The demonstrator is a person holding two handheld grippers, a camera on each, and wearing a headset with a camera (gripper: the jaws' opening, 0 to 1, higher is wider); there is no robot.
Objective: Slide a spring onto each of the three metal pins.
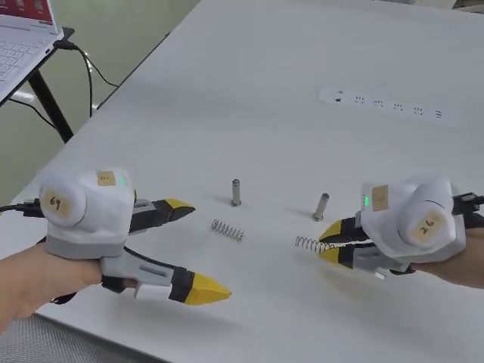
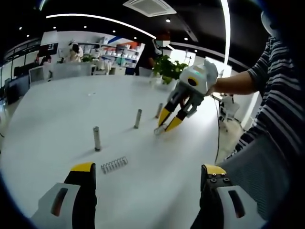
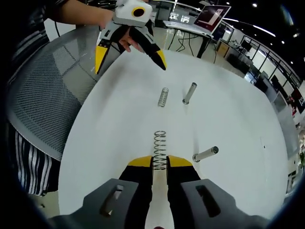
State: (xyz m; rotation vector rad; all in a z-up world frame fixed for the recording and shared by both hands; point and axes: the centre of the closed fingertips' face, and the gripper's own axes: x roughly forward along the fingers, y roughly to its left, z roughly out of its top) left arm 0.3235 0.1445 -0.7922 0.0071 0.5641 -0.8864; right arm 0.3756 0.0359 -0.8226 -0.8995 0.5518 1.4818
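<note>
The white table [image 1: 227, 98] carried a white power strip [image 1: 387, 104] lying flat toward its far right. Off the table's left side, an open laptop [image 1: 23, 34] sat on a black stand [image 1: 47, 98], a black cable [image 1: 90, 79] hanging from it. A green plant [image 2: 167, 69] stood beyond the table's far end. A grey mesh chair [image 3: 47, 95] stood just beside the table.

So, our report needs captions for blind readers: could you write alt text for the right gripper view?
The right tool grips a spring pointing forward over a white table. Ahead are a near pin and a far pin, with a loose spring beside the far one; the left tool is open beyond.
</note>
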